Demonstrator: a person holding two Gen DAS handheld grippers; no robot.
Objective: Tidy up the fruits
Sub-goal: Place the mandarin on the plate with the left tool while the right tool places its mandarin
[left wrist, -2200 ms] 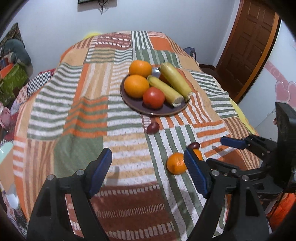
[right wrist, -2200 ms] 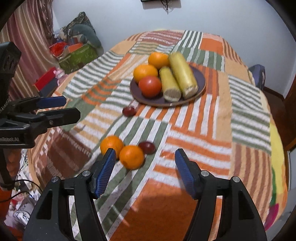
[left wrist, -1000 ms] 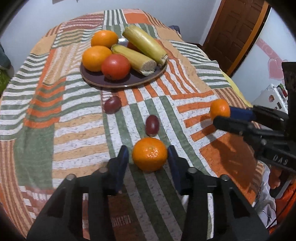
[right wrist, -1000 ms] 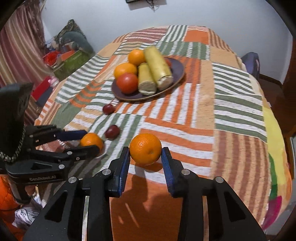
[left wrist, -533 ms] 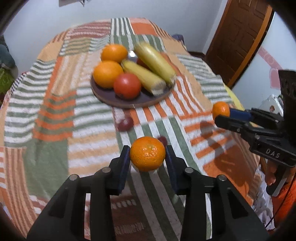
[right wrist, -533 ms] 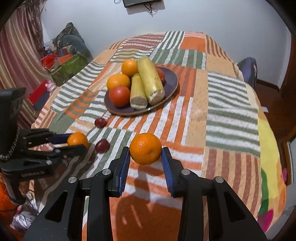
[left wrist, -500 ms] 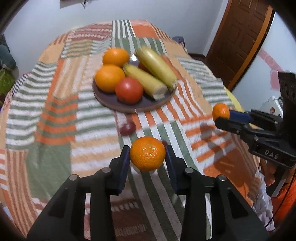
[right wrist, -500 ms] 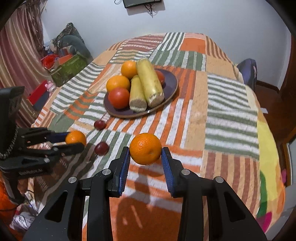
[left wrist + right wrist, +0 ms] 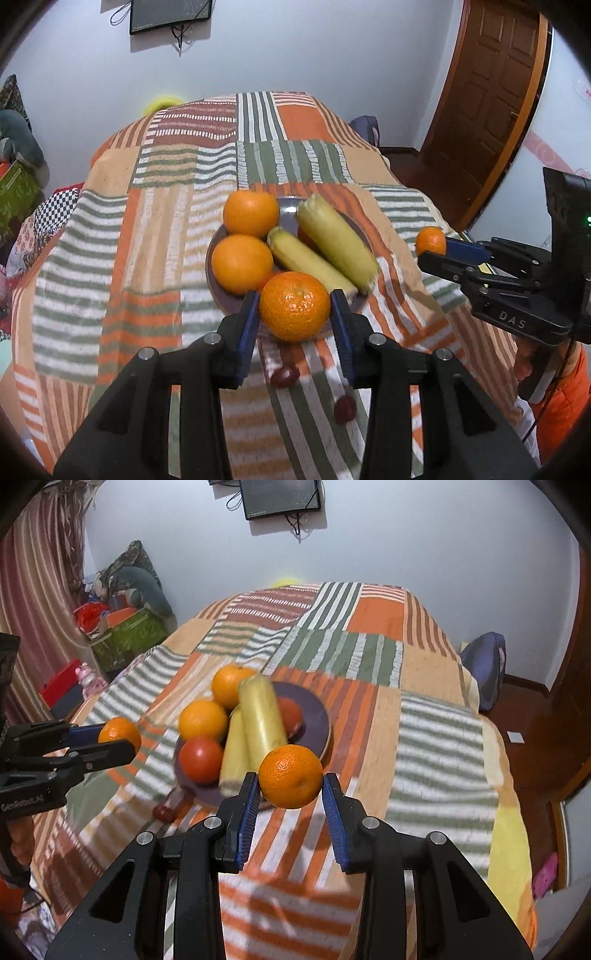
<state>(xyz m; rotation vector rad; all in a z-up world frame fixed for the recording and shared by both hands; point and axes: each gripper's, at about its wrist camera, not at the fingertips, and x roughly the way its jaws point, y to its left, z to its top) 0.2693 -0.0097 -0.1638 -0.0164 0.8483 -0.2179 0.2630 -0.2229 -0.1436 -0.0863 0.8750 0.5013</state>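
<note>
My left gripper is shut on an orange mandarin and holds it in the air in front of the dark plate. My right gripper is shut on another orange mandarin, raised near the plate's front right edge. The plate holds two oranges, two yellow corn cobs and a red tomato. Two dark red plums lie on the striped cloth below my left gripper. Each gripper shows in the other's view, the right one and the left one.
The patchwork cloth covers a rounded table that drops off at all sides. A brown door stands at the back right. A green box and clutter lie by the left wall. A blue bag sits on the floor.
Both grippers closed on the mandarins, lifted them off the cloth and have moved up and forward toward the plate. The plums stay on the cloth.
</note>
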